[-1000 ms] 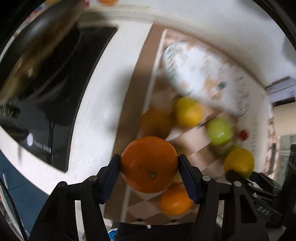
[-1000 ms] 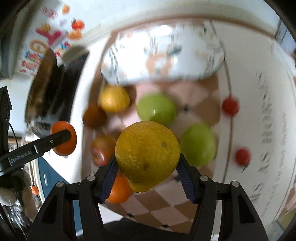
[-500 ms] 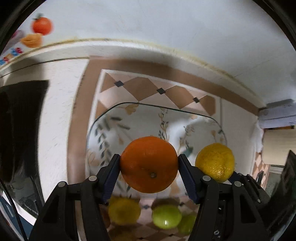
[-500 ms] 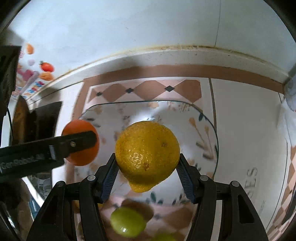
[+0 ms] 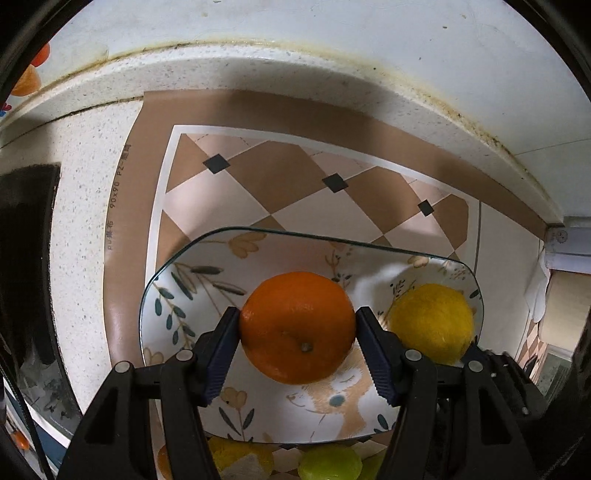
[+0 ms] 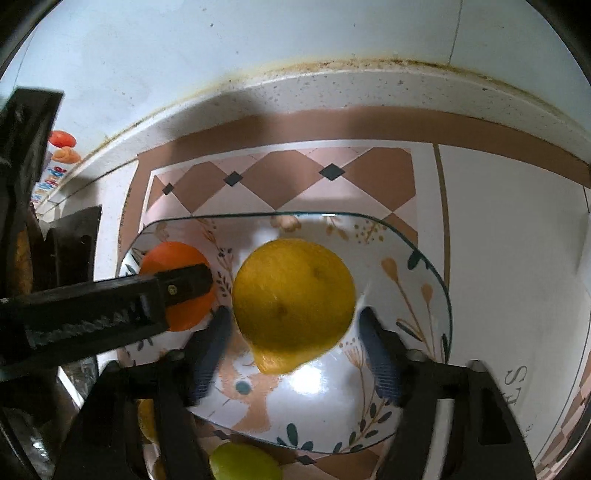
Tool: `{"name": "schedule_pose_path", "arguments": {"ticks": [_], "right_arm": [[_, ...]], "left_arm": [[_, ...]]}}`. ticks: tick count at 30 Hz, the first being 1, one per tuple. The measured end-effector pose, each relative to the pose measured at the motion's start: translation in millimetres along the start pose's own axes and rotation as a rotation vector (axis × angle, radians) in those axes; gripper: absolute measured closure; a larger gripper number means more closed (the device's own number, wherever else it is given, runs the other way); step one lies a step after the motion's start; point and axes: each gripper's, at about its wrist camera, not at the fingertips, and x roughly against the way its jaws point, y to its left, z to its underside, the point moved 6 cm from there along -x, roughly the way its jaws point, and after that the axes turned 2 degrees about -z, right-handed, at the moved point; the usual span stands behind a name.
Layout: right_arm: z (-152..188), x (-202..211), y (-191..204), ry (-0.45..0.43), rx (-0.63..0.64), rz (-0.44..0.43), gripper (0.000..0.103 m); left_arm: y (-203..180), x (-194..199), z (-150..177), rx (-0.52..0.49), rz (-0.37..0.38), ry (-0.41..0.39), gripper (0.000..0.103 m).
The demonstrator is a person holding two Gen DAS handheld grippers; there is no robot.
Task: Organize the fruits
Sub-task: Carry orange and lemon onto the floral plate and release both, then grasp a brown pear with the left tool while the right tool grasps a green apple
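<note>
My left gripper (image 5: 297, 332) is shut on an orange (image 5: 297, 326) and holds it over a patterned glass plate (image 5: 184, 291). The lemon (image 5: 432, 321) shows to its right. In the right wrist view my right gripper (image 6: 293, 325) stands open around the lemon (image 6: 293, 299), with small gaps between its blurred pads and the fruit, over the same plate (image 6: 417, 295). The left gripper's finger (image 6: 110, 306) crosses in front of the orange (image 6: 177, 284) at the left.
The plate lies on a checked brown and cream mat (image 5: 295, 192) on a speckled counter against a white wall (image 5: 295, 22). Yellow and green fruits (image 5: 328, 463) lie just in front of the plate. A dark cooktop (image 5: 26, 258) is at the left.
Both grippers moved forward and down over the plate. The right gripper's jaws have parted from the lemon. The left gripper still grips the orange.
</note>
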Motion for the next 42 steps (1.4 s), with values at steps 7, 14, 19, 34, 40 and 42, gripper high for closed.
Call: {"name": "schedule_pose_path", "arguments": {"ticks": [7,14,19,34,40,42], "right_arm": [[10.4,25.2,-6.1,-0.01,-0.013,0.038,0.01],[37.5,51.8,-9.4,-0.043,0.013,0.139,0.01],[62.8,79.4,-10.7,-0.079,0.002,0.172,0.009],[136.1,171.8,26.6,-0.232,0.042,0.174,0.01],[160.9,215.0,36.2,-0.307,0.059,0.181,0.01],[168.6,227.3,40.4,-0.327,0.064,0.177,0.009]], "left_arm": [[4.7,13.7,-1.0,0.006,-0.033,-0.028,0.016],[17.8,49.4,29.7,-0.008,-0.108,-0.143,0.016],[25.7,78.2,61.3,-0.028,-0.178,-0.223,0.016],[22.8,169.1,157.5,-0.083,-0.177,-0.46,0.016],[17.1,195.6,189.8,-0.098,-0.155,-0.509,0.016],[16.2,203.7,198.5,-0.102,-0.156,-0.53,0.016]]}}
